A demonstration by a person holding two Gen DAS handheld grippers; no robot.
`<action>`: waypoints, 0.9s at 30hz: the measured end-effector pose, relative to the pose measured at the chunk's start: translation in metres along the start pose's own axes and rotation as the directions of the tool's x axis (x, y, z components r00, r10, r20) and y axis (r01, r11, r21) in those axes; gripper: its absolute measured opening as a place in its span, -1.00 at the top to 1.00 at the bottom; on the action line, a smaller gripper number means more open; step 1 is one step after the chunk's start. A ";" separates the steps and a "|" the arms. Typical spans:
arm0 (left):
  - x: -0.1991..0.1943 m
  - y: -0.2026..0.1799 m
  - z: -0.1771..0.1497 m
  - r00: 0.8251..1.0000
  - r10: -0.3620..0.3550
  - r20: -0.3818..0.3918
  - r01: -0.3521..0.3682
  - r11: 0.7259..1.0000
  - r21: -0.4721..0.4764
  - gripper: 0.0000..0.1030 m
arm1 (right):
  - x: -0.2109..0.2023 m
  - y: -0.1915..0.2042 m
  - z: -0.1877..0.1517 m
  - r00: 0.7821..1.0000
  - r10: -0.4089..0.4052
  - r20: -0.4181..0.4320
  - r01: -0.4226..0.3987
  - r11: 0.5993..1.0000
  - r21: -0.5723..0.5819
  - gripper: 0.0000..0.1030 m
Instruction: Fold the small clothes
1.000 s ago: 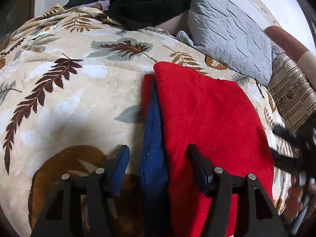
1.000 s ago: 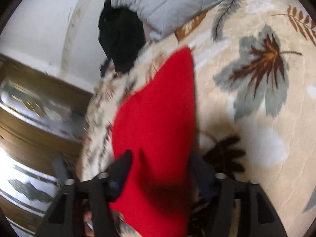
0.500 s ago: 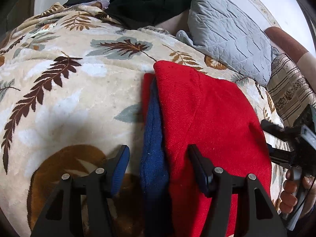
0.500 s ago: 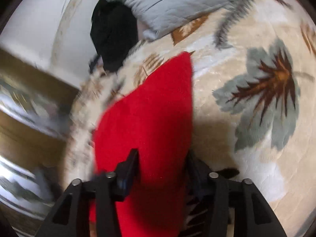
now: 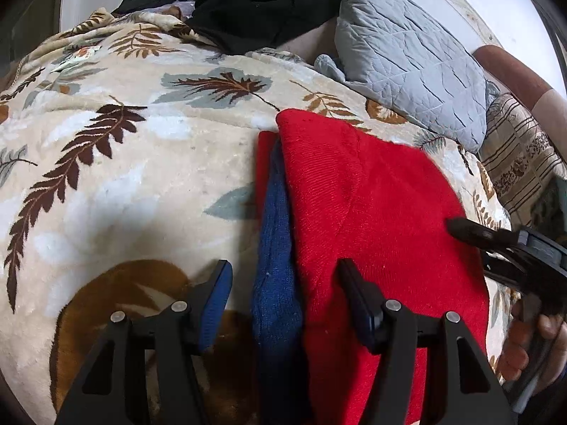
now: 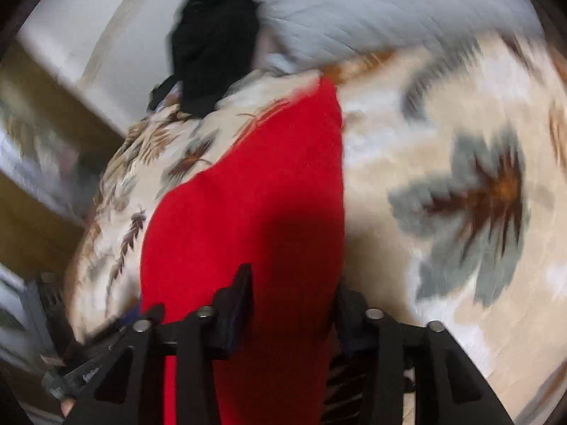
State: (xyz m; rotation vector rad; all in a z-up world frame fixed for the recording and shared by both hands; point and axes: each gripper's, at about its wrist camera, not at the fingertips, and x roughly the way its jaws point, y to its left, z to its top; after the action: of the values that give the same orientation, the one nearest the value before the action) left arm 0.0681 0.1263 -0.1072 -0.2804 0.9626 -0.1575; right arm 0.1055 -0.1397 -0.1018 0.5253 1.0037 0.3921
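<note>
Left gripper (image 5: 283,304) tilted down, jaws apart; right gripper (image 6: 294,304) jaws closing, cloth between.

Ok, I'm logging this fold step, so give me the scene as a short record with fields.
surface: leaf-print blanket
garment: red knit garment lying flat, blue part at its left edge
left gripper: open, straddling the blue edge
right gripper: closing, red fabric between the jaws
background: grey quilted pillow, black clothing

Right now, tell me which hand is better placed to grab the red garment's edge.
Right. The right gripper straddles the red garment's edge, its fingers closing. The left gripper stands open over the blue fabric.
</note>
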 end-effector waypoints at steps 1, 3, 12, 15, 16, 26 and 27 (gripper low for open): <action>0.000 0.001 0.000 1.000 -0.004 -0.003 0.004 1.000 -0.007 -0.24 | -0.005 -0.002 -0.003 1.000 0.019 0.000 -0.019 1.000 0.016 -0.11; 0.000 0.001 0.001 1.000 -0.003 -0.003 0.003 1.000 -0.008 -0.24 | -0.019 -0.005 -0.018 0.997 0.072 -0.019 -0.071 0.997 0.029 -0.12; 0.000 -0.001 -0.001 1.000 0.009 0.003 -0.009 1.000 0.001 -0.24 | -0.023 0.032 -0.068 0.995 -0.070 -0.069 0.056 0.981 -0.186 0.42; -0.001 -0.002 -0.002 1.000 0.019 0.010 -0.019 1.000 0.009 -0.24 | -0.018 0.019 -0.067 0.994 -0.042 -0.097 0.029 0.991 -0.127 0.36; -0.001 -0.002 -0.002 1.000 0.020 0.011 -0.020 1.000 0.008 -0.24 | -0.024 0.015 -0.069 0.996 -0.025 -0.089 0.015 0.994 -0.109 0.27; -0.002 -0.002 -0.003 1.000 0.025 0.016 -0.025 1.000 0.013 -0.24 | -0.041 0.007 -0.096 0.997 -0.001 -0.078 -0.005 0.998 -0.067 -0.46; -0.001 -0.002 -0.003 1.000 0.025 0.016 -0.025 1.000 0.013 -0.24 | -0.042 0.007 -0.097 0.997 0.003 -0.079 -0.008 0.998 -0.064 -0.46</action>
State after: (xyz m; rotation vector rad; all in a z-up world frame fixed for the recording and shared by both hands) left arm 0.0644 0.1238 -0.1071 -0.2568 0.9487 -0.1384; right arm 0.0006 -0.1340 -0.1108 0.4580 1.0626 0.4517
